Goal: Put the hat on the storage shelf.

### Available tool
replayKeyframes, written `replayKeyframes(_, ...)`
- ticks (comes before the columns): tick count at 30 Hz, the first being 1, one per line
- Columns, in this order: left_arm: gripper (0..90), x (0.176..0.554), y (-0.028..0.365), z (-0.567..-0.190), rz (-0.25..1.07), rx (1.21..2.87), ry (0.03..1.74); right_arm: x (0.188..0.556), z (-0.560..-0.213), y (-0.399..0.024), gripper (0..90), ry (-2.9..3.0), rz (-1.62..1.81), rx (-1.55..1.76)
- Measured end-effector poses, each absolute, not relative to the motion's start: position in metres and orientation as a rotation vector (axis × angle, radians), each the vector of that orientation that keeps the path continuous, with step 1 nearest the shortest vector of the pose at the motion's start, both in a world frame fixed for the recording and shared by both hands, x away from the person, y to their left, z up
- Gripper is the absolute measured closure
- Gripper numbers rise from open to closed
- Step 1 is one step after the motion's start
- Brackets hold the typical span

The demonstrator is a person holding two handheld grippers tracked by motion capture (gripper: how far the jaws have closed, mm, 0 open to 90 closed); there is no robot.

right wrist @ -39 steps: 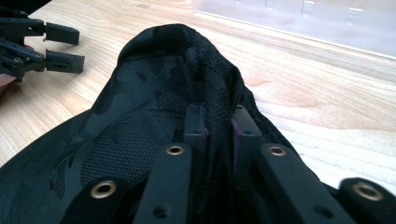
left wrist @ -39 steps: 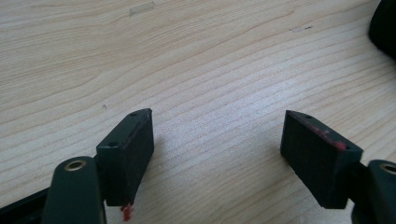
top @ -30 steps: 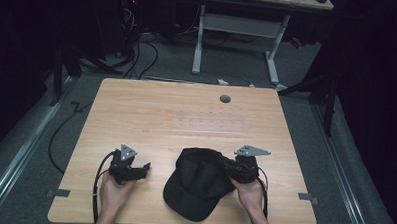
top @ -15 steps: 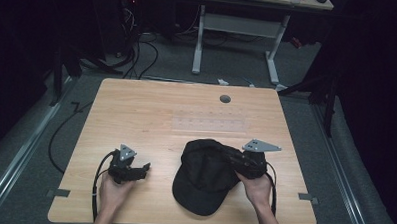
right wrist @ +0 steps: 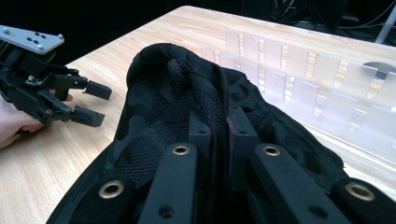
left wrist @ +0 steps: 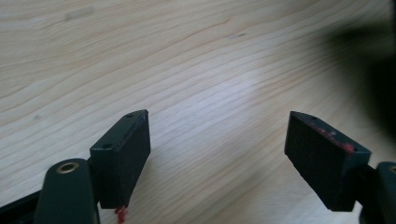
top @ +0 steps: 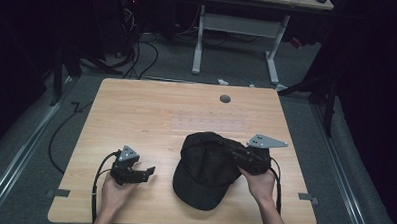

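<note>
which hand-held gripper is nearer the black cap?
Right. The right hand-held gripper is shut on the black cap, pinching its fabric. The left hand-held gripper sits open to the cap's left, apart from it.

A black cap [top: 207, 170] lies on the counter [top: 151, 115] near the front edge, just right of the middle. Its brim points toward me and slightly left, resting flat. The crown, mesh with a faint camouflage pattern, is bunched into a fold pinched in my right hand-held gripper [right wrist: 219, 135].

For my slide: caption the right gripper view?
Right gripper pinches the black cap; open left gripper waits beyond.
</note>
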State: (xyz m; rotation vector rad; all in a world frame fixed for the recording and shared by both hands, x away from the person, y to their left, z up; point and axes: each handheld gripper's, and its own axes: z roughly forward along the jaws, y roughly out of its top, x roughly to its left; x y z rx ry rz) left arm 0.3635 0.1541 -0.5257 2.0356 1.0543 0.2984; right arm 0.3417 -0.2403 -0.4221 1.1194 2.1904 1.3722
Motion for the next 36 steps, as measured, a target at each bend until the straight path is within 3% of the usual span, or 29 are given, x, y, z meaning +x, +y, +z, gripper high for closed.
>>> replayKeyframes(16, 22.0, 0.356, 0.122, -0.492, 0.077, 2.021, 0.791, 0.345, -0.416, -0.236, 83.4, 2.197, 1.399, 1.055)
replayKeyframes(36, 21.2, 0.364, 0.094, -0.482, -0.052, 2.080, 0.676, 0.349, -0.407, -0.230, 83.3, 2.215, 1.483, 0.963)
